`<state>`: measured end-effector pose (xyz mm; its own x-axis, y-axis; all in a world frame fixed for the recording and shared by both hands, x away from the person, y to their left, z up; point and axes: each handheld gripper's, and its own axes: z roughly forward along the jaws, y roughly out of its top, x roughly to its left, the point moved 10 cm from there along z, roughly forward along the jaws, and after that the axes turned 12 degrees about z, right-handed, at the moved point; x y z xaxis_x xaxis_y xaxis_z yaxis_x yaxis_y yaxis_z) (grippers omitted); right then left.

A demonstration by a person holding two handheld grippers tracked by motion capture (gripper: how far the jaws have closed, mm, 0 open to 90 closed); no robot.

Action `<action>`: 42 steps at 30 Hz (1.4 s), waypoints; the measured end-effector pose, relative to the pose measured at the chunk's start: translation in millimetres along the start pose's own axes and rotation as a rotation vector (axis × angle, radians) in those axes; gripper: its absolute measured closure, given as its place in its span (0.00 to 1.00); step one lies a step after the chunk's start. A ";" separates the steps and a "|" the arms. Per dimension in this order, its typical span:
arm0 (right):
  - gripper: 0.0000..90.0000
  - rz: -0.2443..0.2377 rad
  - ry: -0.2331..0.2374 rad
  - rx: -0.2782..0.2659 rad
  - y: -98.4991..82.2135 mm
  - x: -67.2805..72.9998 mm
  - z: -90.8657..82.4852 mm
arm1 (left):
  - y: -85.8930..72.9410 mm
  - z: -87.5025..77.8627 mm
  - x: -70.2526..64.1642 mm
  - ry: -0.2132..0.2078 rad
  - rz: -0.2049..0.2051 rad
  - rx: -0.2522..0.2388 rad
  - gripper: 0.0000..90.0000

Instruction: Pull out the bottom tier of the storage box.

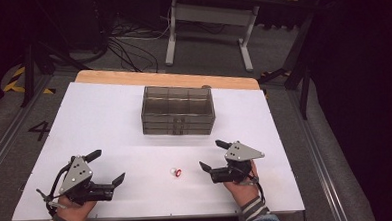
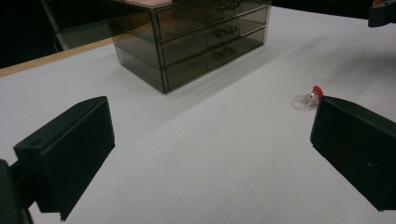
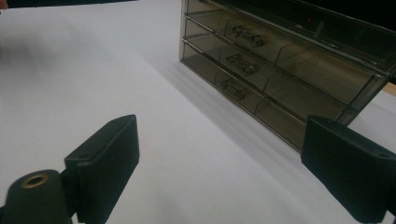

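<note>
The right tool (image 1: pixel 214 154) hangs just above the worktop (image 1: pixel 109 124) with its jaws spread wide and nothing between them. In the right gripper view it looks at the lower drawers of the smoky plastic drawer chest (image 3: pixel 289 70), which stands at the far middle of the white sheet. The left tool (image 1: pixel 107 166) is likewise released and empty, low over the near left part of the worktop. Between the two tools, nearer the right one, lies the small clear ring with a red bit (image 1: pixel 176 172), on the bare surface well in front of the chest; in the left gripper view it sits just beyond the right-hand jaw.

The risks, as I judge them: the ring is tiny and light, so a jaw coming in flat could flick it away or pinch only its edge and let it spring out. All three drawers appear shut, and a careless pull on one small handle could drag the light chest instead of opening it.

What the ring actually is stays hard to tell; it is small and soft in focus. The drawer contents cannot be made out through the dark plastic.
</note>
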<state>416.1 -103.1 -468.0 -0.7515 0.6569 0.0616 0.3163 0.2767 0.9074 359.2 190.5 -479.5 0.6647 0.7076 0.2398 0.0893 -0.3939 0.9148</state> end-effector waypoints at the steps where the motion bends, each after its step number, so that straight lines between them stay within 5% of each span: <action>1: 0.14 -0.003 0.000 0.001 0.6 0.4 1.2 | -0.1 0.0 -0.1 -0.001 0.001 0.001 0.01; 26: 0.15 -0.046 0.036 0.043 8.7 18.2 33.8 | -0.2 0.4 -1.4 -0.007 -0.001 0.002 0.01; 42: 0.23 -0.090 0.000 0.057 10.1 15.5 34.4 | -0.5 0.6 -1.3 -0.004 0.001 0.007 0.01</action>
<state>427.6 -66.1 -472.1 -0.7786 0.6272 -0.0193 0.2798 0.3744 0.8840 358.8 189.4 -480.5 0.6675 0.7052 0.2391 0.0940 -0.3984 0.9124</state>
